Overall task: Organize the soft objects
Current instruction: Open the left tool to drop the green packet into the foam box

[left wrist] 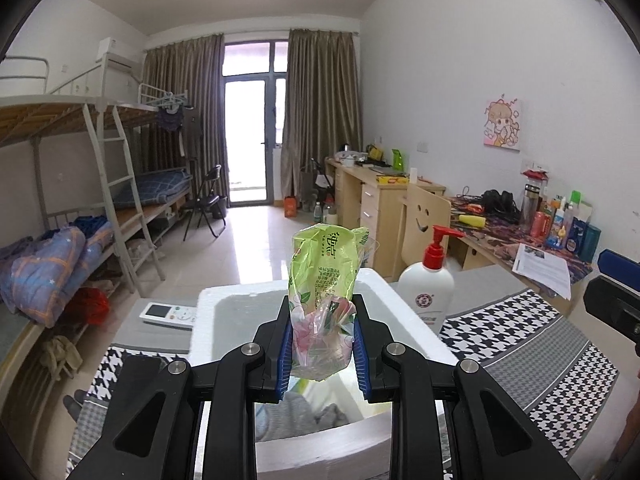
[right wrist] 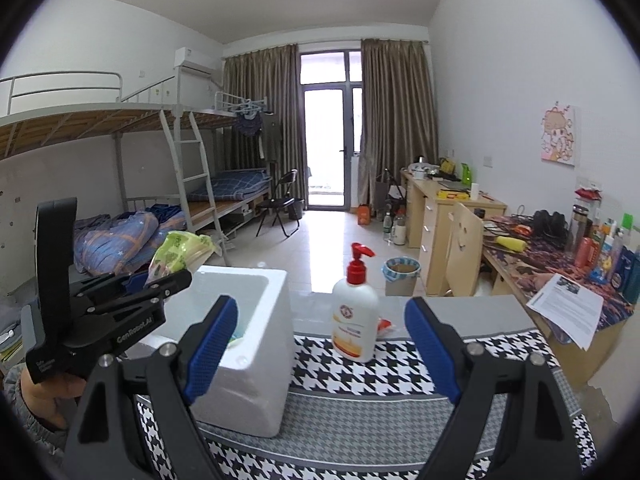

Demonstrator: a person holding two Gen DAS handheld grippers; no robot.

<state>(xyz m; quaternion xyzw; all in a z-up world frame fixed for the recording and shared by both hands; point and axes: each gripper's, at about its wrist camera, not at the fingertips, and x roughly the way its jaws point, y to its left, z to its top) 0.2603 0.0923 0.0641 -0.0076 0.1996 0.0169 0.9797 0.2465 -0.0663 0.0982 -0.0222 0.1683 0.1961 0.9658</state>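
Green plastic tissue pack point(left wrist: 324, 280), crinkled and printed with pink flowers, is pinched upright between the blue ribbed pads of the left tongs point(left wrist: 322, 346). It is held above the open top of a white foam box point(left wrist: 404, 312), over the box's near half, with its lower end roughly level with the rim. Grey cloth point(left wrist: 296, 416) is seen lying inside the box at the near end, below the pack.

The box is stood on a tabletop covered by a black-and-white houndstooth cloth point(right wrist: 360, 412). From the right wrist view, the box's right wall point(right wrist: 260, 364) is shown as a straight vertical face, and a strip of bare cloth is left between it and a white pump bottle with a red dispenser point(right wrist: 355, 320). The bottle is placed upright, just beside the box's far right corner, apart from it.

The right tongs point(right wrist: 322, 354) are spread wide and nothing is held between them; the bottle is framed in the gap but lies farther off, untouched. Open cloth is left near and right of the bottle, up to the tabletop's right edge.

A white remote control point(left wrist: 168, 315) is laid flat to the left of the box, close to its far left corner. Beyond the tabletop's far edge, clear tiled floor point(right wrist: 320, 248) is seen running to the balcony door.
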